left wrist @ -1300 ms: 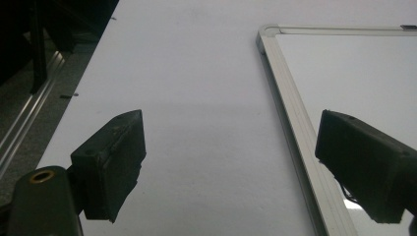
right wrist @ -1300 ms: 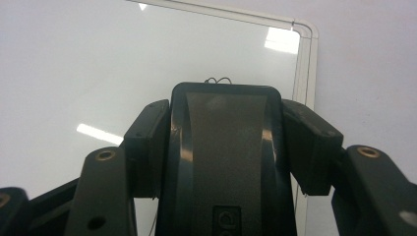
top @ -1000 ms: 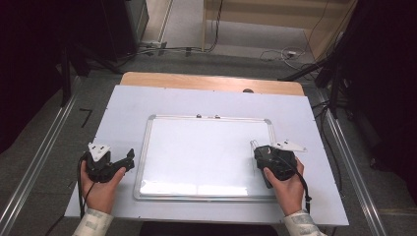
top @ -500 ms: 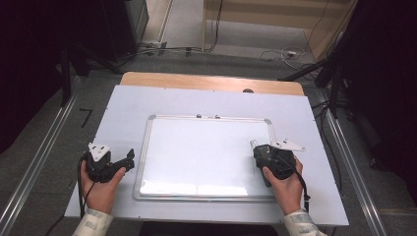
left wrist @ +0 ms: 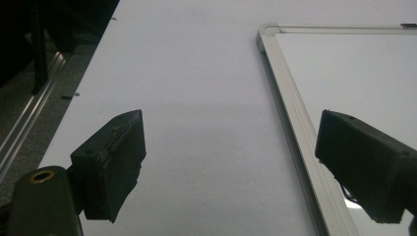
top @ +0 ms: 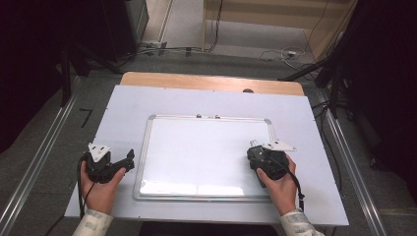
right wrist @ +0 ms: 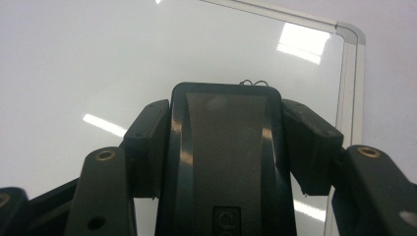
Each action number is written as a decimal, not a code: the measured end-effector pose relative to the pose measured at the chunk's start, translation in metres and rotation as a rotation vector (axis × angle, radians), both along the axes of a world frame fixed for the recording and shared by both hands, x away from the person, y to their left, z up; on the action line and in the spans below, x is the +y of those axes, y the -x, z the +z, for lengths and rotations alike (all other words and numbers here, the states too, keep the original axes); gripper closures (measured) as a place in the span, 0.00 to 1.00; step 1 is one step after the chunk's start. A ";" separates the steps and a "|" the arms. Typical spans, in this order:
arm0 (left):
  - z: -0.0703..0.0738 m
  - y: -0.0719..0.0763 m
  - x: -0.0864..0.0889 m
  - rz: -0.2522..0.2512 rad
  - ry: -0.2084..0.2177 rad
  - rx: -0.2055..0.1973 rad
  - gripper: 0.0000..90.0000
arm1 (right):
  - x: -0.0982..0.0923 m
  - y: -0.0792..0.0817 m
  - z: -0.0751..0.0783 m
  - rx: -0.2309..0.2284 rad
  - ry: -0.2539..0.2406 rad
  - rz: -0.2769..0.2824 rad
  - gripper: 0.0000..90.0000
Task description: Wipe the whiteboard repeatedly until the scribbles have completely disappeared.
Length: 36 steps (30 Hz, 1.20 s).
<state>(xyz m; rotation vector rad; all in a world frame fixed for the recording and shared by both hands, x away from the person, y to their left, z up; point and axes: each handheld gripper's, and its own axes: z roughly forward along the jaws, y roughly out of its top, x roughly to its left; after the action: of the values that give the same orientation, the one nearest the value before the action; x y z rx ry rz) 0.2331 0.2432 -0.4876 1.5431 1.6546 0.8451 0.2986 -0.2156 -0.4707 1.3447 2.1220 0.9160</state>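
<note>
Eraser | probably; base cut off | clamped in right tool

overhead light glares in bright patches off the glossy aluminium-framed whiteboard on the evenly lit pale table, the surrounding room stays dark, and both gripper views look soft and grainy.

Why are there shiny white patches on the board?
In the high view, ceiling lights bounce off the whiteboard as a bright glare strip along its near edge. In the right gripper view, the same glare shows as white streaks around the black eraser held in the right gripper. In the left gripper view, the close-up jaws look soft and blurry.
</note>
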 end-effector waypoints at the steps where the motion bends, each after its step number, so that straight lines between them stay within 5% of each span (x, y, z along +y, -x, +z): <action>1: 0.000 0.000 0.000 0.001 0.000 -0.001 0.14 | 0.000 0.000 -0.001 0.001 0.002 -0.001 0.43; 20: 0.000 0.000 0.000 0.000 0.001 -0.004 0.14 | 0.014 -0.004 -0.017 0.037 0.041 0.015 0.43; 36: 0.000 0.000 0.000 -0.001 0.000 -0.004 0.14 | 0.015 -0.002 -0.016 0.038 0.043 0.012 0.39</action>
<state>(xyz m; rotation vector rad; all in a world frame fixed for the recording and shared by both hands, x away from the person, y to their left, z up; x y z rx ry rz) 0.2332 0.2428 -0.4875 1.5409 1.6509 0.8477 0.3002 -0.2001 -0.4867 1.3399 2.1679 0.8514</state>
